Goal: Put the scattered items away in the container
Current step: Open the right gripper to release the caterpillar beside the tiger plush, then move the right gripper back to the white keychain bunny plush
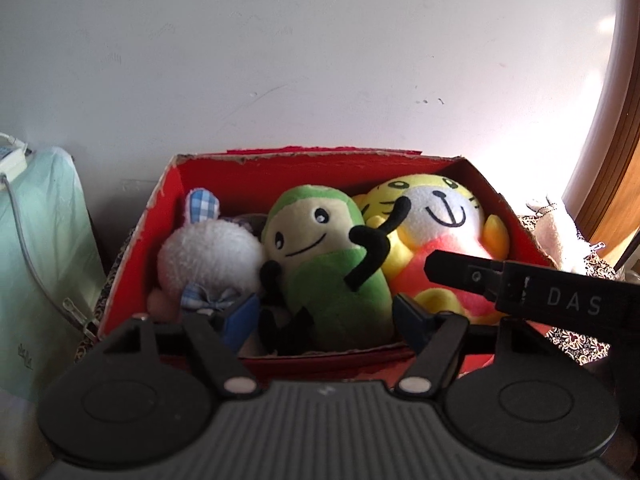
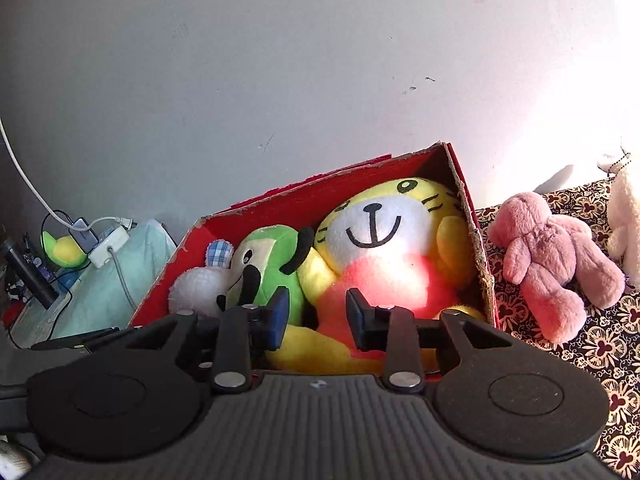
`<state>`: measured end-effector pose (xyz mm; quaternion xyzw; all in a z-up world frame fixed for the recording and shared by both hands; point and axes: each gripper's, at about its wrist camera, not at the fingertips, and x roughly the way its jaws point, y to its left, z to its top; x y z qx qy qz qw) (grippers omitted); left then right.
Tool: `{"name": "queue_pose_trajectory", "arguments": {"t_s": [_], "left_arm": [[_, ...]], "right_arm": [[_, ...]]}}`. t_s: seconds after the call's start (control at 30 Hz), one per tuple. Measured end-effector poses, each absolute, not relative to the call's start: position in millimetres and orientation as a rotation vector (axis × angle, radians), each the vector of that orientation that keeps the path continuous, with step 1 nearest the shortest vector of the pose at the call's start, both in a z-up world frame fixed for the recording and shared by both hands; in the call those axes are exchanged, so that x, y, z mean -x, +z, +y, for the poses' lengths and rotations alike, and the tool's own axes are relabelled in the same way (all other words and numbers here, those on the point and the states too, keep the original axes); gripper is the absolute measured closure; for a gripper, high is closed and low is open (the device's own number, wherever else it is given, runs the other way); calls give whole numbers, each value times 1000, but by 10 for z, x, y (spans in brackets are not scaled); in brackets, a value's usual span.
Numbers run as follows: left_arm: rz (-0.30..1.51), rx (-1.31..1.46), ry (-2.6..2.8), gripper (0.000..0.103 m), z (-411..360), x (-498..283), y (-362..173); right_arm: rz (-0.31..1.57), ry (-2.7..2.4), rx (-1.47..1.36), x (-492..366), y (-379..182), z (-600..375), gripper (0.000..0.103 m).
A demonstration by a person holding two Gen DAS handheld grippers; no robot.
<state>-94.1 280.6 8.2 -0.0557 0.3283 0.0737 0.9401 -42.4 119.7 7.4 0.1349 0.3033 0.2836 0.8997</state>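
Plushies are mostly packed already: white bunny (image 1: 208, 256), green toy (image 1: 328, 264) and yellow tiger (image 2: 384, 248) sit snug in the red box (image 2: 476, 240). We've still got the pink bear (image 2: 548, 272) lying on the patterned cloth (image 2: 600, 352) just right of it. Both left gripper (image 1: 324, 316) and right gripper (image 2: 316, 312) have jaws spread, pinching nothing. It looks light and squishy, so we'd grab its fat middle.

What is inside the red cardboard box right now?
Three plush toys sit side by side in the red cardboard box: a white bunny, a green monkey and a yellow tiger. The box floor and anything beneath them is covered.
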Motion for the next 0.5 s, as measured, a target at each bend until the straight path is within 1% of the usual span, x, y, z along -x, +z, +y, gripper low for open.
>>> {"name": "queue_pose_trajectory", "arguments": {"t_s": [0.17, 0.23, 0.3, 0.37, 0.5], "left_arm": [[663, 78, 193, 27, 2760, 999, 130], [651, 72, 195, 25, 2754, 1050, 162], [636, 64, 197, 22, 2744, 1107, 198], [618, 51, 202, 21, 2726, 1157, 239], [584, 43, 194, 20, 2664, 1250, 348]], "right_arm": [[600, 607, -286, 448, 50, 1151, 71], [604, 610, -296, 454, 57, 1138, 71], [607, 615, -313, 478, 84, 1111, 69], [598, 635, -342, 526, 130, 1048, 65], [525, 690, -386, 695, 284, 831, 65]]}}
